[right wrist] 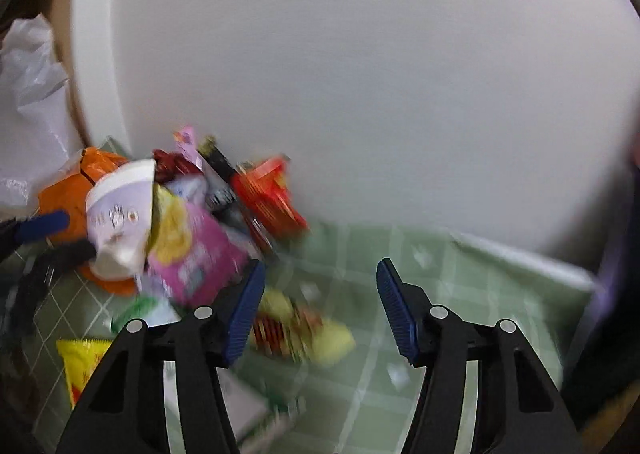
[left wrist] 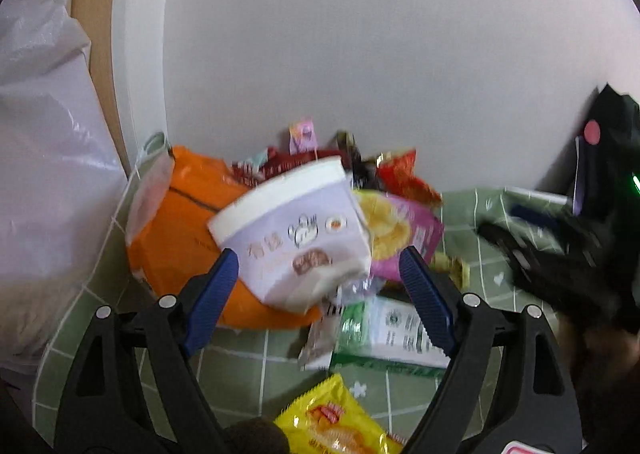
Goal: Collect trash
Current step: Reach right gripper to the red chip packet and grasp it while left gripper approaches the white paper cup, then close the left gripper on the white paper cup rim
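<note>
The surface (left wrist: pixel 472 214) wears a green cloth with a white grid. On it lie an orange bag (left wrist: pixel 180 222), a pale lilac cup (left wrist: pixel 296 230) with a white rim, a pink packet (left wrist: pixel 404 230) printed with yellow, a red wrapper (left wrist: pixel 404 174) and, nearest, a yellow packet (left wrist: pixel 332 422) (red lettering, blurred). The wall (left wrist: pixel 360 34) is plain white.

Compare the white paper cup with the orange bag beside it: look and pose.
The white paper cup is a stiff, round tub with a thick rim and printed pictures; the orange bag is soft, crumpled plastic in one plain colour. The cup lies tipped on its side, leaning on the bag; the bag slumps flat on the green checked cloth. Both sit in the same litter pile against the wall.
</note>
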Motion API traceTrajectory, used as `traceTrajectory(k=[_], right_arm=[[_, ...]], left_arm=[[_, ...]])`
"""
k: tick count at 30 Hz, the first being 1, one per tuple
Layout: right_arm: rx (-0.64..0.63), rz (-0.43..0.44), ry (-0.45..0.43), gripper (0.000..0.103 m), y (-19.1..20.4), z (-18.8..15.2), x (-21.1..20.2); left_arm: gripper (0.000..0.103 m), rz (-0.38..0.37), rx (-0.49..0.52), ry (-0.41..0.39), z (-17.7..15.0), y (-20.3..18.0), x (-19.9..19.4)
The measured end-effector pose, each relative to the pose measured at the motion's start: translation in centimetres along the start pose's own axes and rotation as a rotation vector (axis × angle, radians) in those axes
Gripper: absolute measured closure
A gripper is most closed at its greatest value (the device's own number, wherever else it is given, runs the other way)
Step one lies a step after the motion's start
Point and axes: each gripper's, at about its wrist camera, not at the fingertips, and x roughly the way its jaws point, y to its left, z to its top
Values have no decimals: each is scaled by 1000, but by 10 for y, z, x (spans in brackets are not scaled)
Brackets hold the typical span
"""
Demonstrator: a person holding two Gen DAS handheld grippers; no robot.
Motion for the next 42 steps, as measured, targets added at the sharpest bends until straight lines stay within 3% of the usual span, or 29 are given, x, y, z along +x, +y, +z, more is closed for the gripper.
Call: traceTrajectory(k=[2, 4, 6, 8, 9, 11, 14, 17, 20, 25, 31, 35, 42], right_arm=[[-51, 46, -3, 49, 4, 12, 23], [-103, 89, 10, 57, 10, 20, 42], [-159, 97, 9, 58, 17, 26, 57], [-176, 116, 13, 68, 21, 30, 69], [-175, 141, 36, 83, 22, 31, 75], [-144, 205, 68, 88, 20, 33, 79], [-93, 219, 59, 94, 8, 29, 61], [-24, 206, 56, 95, -10, 15, 31], [36, 178, 58, 95, -28, 0, 5], [112, 98, 71, 95, -47, -23, -21], [196, 24, 98, 95, -63, -49, -42], [205, -10, 97, 95, -61, -50, -48], [238, -39, 95, 95, -61, -58, -65]], left_arm=[[24, 37, 3, 52, -5, 3, -5], [24, 41, -21, 63, -9, 11, -12], [24, 64, -48, 64, -10, 19, -17], [24, 79, -91, 68, -12, 29, -21], [24, 79, -108, 70, -13, 32, -24], [24, 74, -119, 66, -13, 34, -29], [24, 24, -129, 69, -11, 36, -33], [24, -18, -130, 51, -7, 31, -30], [24, -80, -131, 98, -3, 28, -19], [24, -104, -146, 120, 14, 18, 1], [33, -53, -218, 172, 21, 34, 25], [43, -106, -240, 200, 18, 42, 31], [44, -251, -102, 217, 17, 11, 27]])
